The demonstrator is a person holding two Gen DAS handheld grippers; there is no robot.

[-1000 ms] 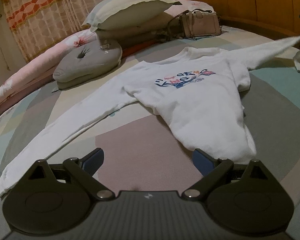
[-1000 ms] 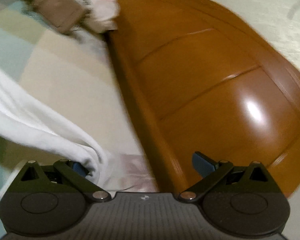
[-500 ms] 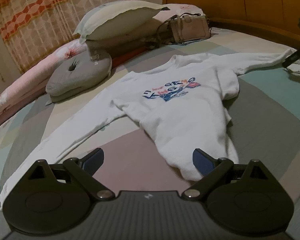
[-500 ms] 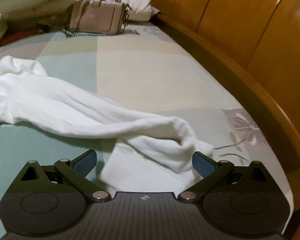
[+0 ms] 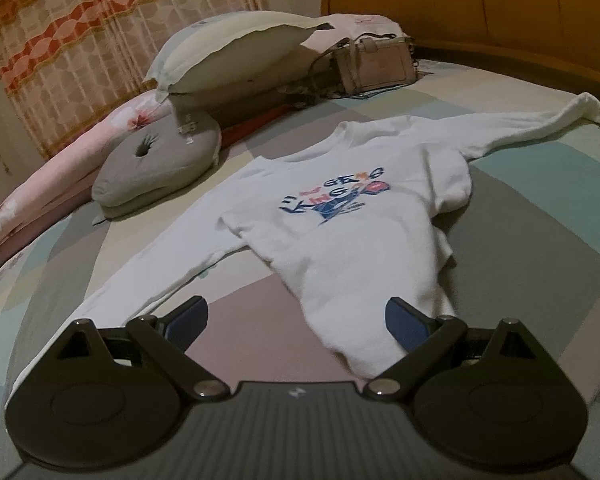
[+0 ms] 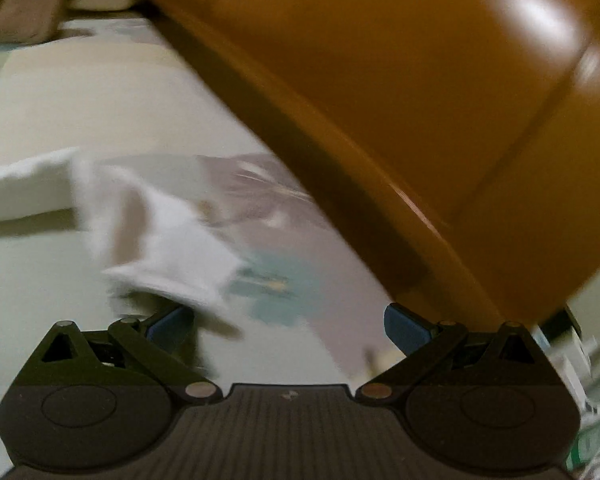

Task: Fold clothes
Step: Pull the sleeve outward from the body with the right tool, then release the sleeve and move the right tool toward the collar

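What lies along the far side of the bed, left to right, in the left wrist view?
Grey cushion → cream pillow → beige handbag → sweatshirt's outstretched sleeve end, with the wooden headboard behind.

— How is the bed (image 5: 540, 240) laid out, as seen from the left wrist view?

— A sweatshirt (image 5: 352, 216) is spread flat at the centre. One sleeve (image 5: 148, 276) is stretched toward 8 o'clock, the other sleeve (image 5: 532, 124) toward 2 o'clock.

— And behind it?

— A cushion (image 5: 160, 168) is set at 10 o'clock, a pillow (image 5: 228, 52) is propped at 11 o'clock, and a handbag (image 5: 376, 66) is placed at 1 o'clock. The headboard (image 5: 500, 4) is found beyond the handbag, and a curtain (image 5: 100, 40) is hung behind the pillow.

— And the right wrist view?

— A cuff (image 6: 160, 240) is laid on the bed at 9 o'clock, with the headboard (image 6: 420, 100) at 2 o'clock.
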